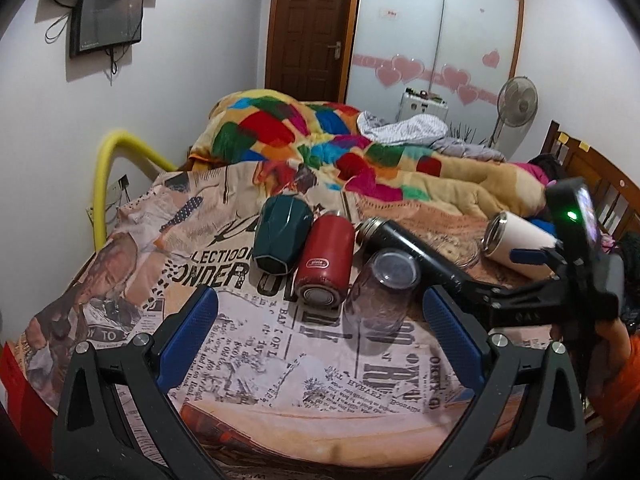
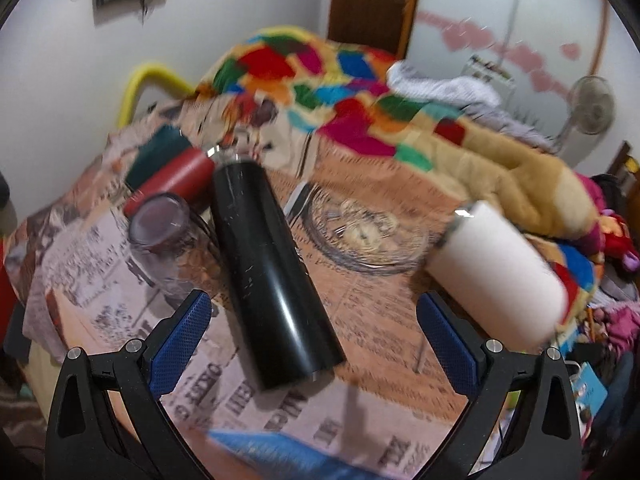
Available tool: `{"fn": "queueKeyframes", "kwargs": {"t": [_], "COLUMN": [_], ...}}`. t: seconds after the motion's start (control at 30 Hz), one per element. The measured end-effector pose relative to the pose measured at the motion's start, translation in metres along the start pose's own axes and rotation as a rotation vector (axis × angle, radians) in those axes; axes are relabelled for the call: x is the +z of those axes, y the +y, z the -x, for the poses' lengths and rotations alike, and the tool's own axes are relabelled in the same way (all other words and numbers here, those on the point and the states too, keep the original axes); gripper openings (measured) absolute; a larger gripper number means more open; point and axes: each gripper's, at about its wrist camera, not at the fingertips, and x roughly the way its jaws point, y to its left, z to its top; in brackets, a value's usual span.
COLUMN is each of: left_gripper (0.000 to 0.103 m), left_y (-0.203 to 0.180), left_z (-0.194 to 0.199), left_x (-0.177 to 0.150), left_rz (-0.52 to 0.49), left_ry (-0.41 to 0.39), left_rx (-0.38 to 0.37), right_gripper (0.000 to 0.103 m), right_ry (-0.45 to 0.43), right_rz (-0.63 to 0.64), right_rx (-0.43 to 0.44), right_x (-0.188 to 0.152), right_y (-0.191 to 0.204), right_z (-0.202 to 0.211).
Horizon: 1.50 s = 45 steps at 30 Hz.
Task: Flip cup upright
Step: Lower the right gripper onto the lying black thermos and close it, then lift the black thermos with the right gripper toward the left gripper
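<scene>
Several cups lie on a newspaper-print cloth point(image 1: 280, 360) on the bed. A clear glass point(image 1: 382, 292) stands upside down in the middle; it also shows in the right wrist view point(image 2: 164, 240). A red flask point(image 1: 326, 266), a dark green cup point(image 1: 282, 238), a black flask point(image 1: 404, 248) and a white tumbler point(image 1: 516, 242) lie on their sides. My left gripper point(image 1: 320, 320) is open, just in front of the glass and red flask. My right gripper point(image 2: 314, 330) is open around the base end of the black flask point(image 2: 268, 272), with the white tumbler point(image 2: 500, 272) to its right.
A colourful quilt point(image 1: 320, 140) is heaped behind the cups. A yellow padded rail point(image 1: 108, 176) stands at the left bed edge, a wooden headboard point(image 1: 592, 176) at the right. A standing fan point(image 1: 516, 104) and wardrobe are beyond.
</scene>
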Motion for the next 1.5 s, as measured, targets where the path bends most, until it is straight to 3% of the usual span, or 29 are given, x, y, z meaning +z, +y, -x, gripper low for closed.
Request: {"fn": "queueKeyframes", "kwargs": {"t": [0.3, 0.47, 0.8, 1.13, 1.5], "left_gripper": [0.103, 0.103, 0.103, 0.103, 0.103], "left_y": [-0.005, -0.006, -0.008, -0.011, -0.004], "left_z": [-0.015, -0.016, -0.010, 0.023, 0.068], "left_x": [-0.001, 0.001, 0.002, 0.008, 0.013], "left_rz": [-0.030, -0.038, -0.042, -0.046, -0.035], "left_ry": [0.012, 0.009, -0.007, -0.065, -0.135], "left_rx": [0.003, 0.001, 0.005, 0.016, 0.047], "right_gripper": [0.082, 0.066, 0.063, 0.062, 0.062], "right_ry": [0.168, 0.233, 0.272, 0.191, -0.017], "right_rz": [0.088, 0.125, 0.102, 0.049, 0.109], "right_rx": [0.161, 0.188, 0.191, 0.177, 0.212], "right_x": [0.020, 0.026, 0.026, 0.029, 0.042], "right_y": [0.010, 0.017, 0.014, 0.003, 0.028], "right_z": [-0.051, -0.065, -0.073, -0.030, 0.066]}}
